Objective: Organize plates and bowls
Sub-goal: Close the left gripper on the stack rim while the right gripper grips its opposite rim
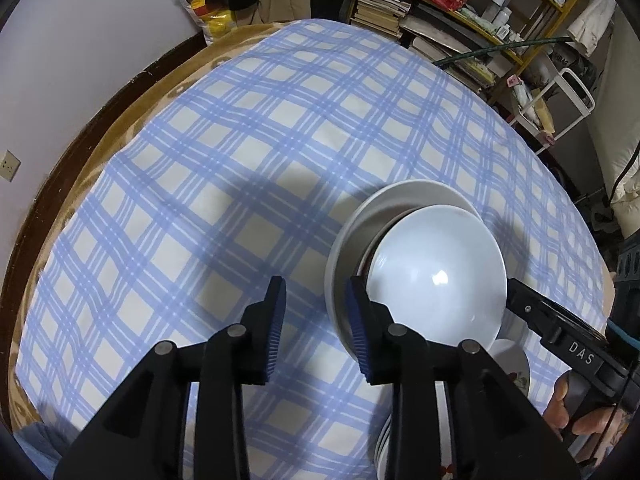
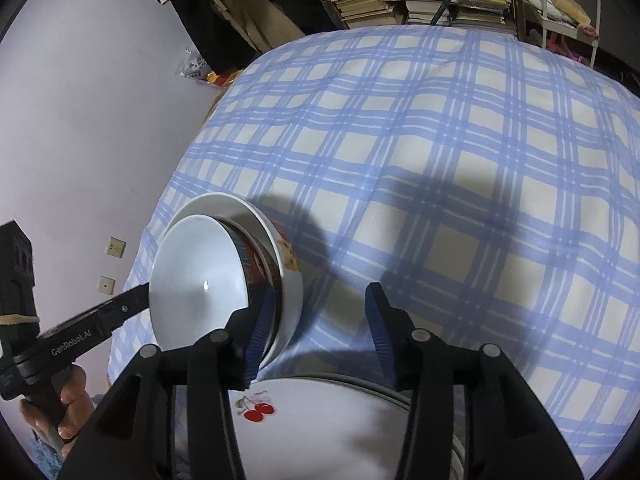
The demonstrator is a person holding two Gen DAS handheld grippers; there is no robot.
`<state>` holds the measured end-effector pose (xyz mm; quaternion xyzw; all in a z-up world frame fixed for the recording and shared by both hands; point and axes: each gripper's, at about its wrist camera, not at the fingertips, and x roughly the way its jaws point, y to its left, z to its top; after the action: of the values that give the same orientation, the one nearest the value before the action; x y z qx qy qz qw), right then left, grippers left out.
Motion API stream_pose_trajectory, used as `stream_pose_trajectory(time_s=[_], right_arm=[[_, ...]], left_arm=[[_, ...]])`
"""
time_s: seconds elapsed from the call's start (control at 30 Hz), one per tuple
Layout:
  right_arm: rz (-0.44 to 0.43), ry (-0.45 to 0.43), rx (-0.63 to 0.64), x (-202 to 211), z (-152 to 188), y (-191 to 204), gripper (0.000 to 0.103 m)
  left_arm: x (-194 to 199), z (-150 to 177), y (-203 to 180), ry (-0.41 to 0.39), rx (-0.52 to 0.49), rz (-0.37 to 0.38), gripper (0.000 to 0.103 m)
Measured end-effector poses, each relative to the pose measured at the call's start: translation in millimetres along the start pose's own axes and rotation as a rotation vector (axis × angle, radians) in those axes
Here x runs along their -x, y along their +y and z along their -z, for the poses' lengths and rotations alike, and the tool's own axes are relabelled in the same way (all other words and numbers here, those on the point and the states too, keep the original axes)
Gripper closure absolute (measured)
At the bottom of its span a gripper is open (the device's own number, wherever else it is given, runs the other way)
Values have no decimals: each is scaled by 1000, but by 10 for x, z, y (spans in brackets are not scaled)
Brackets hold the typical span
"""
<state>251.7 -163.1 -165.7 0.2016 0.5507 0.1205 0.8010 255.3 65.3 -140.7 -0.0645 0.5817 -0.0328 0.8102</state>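
Bowls [image 1: 436, 276] nested in a stack could be toppled if bumped by either gripper's open, empty jaws.

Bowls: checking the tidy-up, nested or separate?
Nested: white bowl sits inside a patterned bowl, both empty, on the tablecloth.

Worktop [image 1: 240, 128] under blue-white plaid cloth [image 2: 440, 160], brown blanket [image 1: 120, 120] showing at its left edge. Pale lilac wall [image 1: 80, 40] left, with sockets [image 2: 116, 246]. Far right: yellow-framed shelf [image 1: 516, 56] packed with books [image 1: 380, 8], bottles and bags. White wire rack [image 1: 568, 100] right of it. Dark coats [image 2: 240, 20] hang at far wall. Light from overhead, hard shadows on cloth.
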Motion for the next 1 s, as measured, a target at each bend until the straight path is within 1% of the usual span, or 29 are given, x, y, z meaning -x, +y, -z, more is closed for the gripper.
stream_pose_trajectory(time_s=[0.1,0.17,0.23,0.43,0.53,0.6,0.67,0.73,0.8,0.87,1.0], right_arm=[[12,0,-2,-28,-9,4,50],[18,-4,0,-30,-18,11,50],[19,-3,0,-37,-27,9,50],[33,3,-2,-53,-55,5,50],[52,11,4,-64,-85,19,50],[67,13,12,-66,-98,35,50],[76,15,21,-68,-105,54,50],[79,18,23,-67,-106,52,50],[79,22,20,-62,-106,44,50],[85,23,22,-59,-99,43,50],[90,21,23,-61,-98,52,50]], left_arm=[[-4,-5,12,-3,3,-7,70],[-18,-10,16,-1,0,-32,70],[-43,-14,25,5,-4,-38,70],[-70,-54,29,8,-4,-22,70],[-104,-79,60,18,12,-16,70],[-118,-89,94,27,32,5,70],[-126,-89,104,30,40,11,70],[-126,-92,101,28,28,4,71],[-119,-92,118,25,25,19,72],[-117,-89,116,23,18,14,72],[-119,-83,73,20,16,-21,72]])
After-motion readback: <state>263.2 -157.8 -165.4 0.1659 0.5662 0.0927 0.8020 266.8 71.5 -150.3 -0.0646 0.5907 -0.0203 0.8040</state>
